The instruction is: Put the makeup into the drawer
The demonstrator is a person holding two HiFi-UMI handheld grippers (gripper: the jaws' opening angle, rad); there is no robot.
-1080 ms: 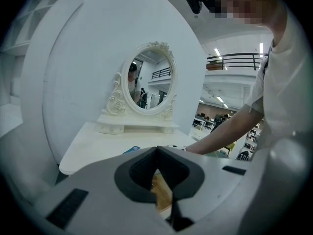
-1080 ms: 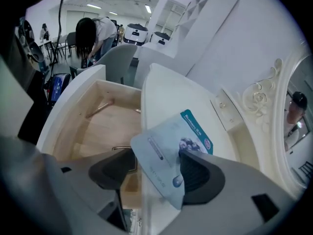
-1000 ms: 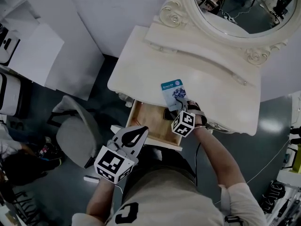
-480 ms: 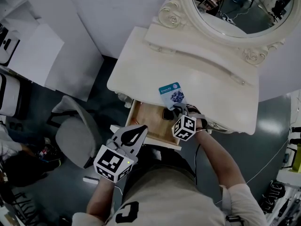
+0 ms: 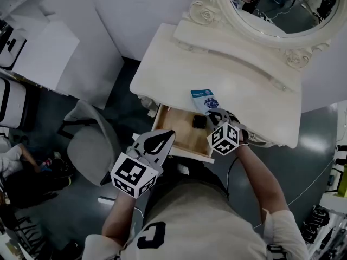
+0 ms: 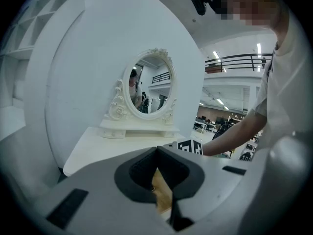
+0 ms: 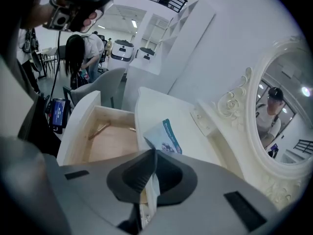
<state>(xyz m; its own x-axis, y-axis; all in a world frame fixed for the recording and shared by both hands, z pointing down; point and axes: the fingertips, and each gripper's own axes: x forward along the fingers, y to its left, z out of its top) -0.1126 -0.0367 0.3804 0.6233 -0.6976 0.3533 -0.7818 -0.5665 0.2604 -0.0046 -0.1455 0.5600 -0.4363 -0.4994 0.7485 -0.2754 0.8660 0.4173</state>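
While its jaws had just been closing, the right claw (image 5: 212,112) (image 7: 153,155) pinched the near short edge of the flat blue-and-white makeup packet (image 5: 204,99) (image 7: 165,137), its pads drawn almost fully together on the thin card. The packet's long axis ran straight on from the jaws, in line with the way the claw pointed. Its blue-banded end lay farthest from the tips and its printed face was turned upward. That far end reached ahead of the claw over the cream-white dressing table (image 5: 238,91) (image 7: 161,109); whether it touched the top could not be told.

Below and to the left of the claw lay the open pale wooden drawer (image 5: 178,137) (image 7: 112,146), with a small dark square thing (image 5: 199,122) in it just beside the claw's tips.

The left claw (image 5: 172,132) (image 6: 157,148) hung well to the right claw's left, at the drawer's front edge. Its jaws were together with nothing between them.

Beyond the packet stood an oval mirror in a carved white frame (image 5: 271,10) (image 7: 288,111).
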